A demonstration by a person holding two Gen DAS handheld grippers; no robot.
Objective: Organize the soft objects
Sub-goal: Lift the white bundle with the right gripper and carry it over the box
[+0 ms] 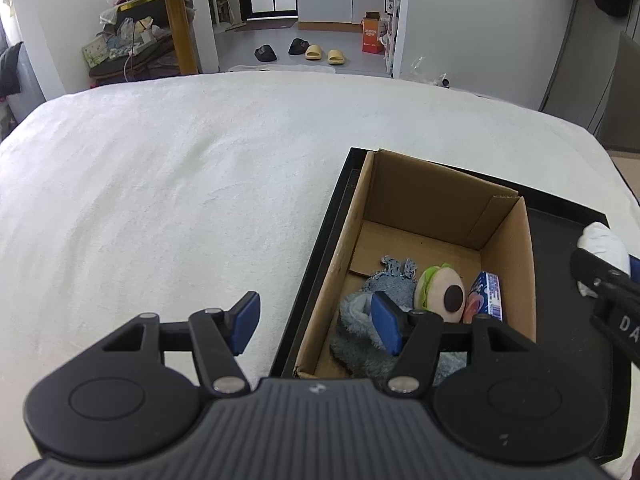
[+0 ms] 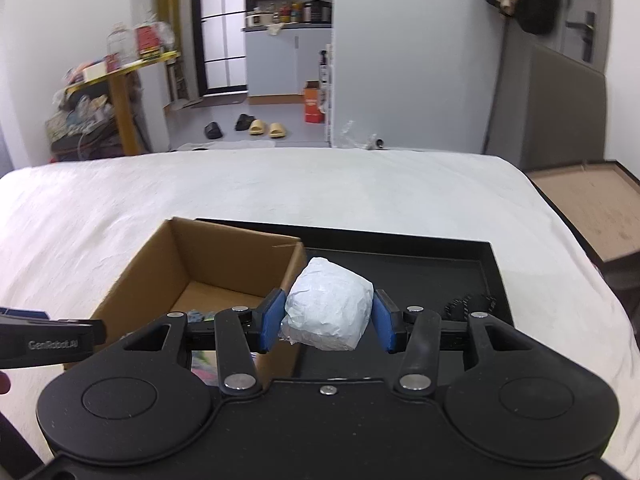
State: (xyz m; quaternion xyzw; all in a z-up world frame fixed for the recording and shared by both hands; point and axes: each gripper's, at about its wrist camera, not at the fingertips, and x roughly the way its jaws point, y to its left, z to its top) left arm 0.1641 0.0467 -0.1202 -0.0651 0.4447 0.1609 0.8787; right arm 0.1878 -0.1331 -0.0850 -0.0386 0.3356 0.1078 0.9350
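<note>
Right gripper [image 2: 326,322]: clamped on white bundle [image 2: 326,308], frame centre. Left gripper [image 1: 316,322]: jaws apart, empty, lower centre. Box [image 1: 508,240]: plush [image 1: 440,292], blue cloth [image 1: 360,336].

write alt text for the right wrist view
The right gripper holds a crumpled white paper ball between its blue pads, above a black tray beside an open cardboard box on a white-covered bed.

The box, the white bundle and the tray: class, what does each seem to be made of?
Box: brown corrugated cardboard, matte, with raw cut edges. White bundle in the right claw: probably crumpled paper or thin wrap, creased and slightly shiny. Tray: black, smooth, probably plastic.
</note>
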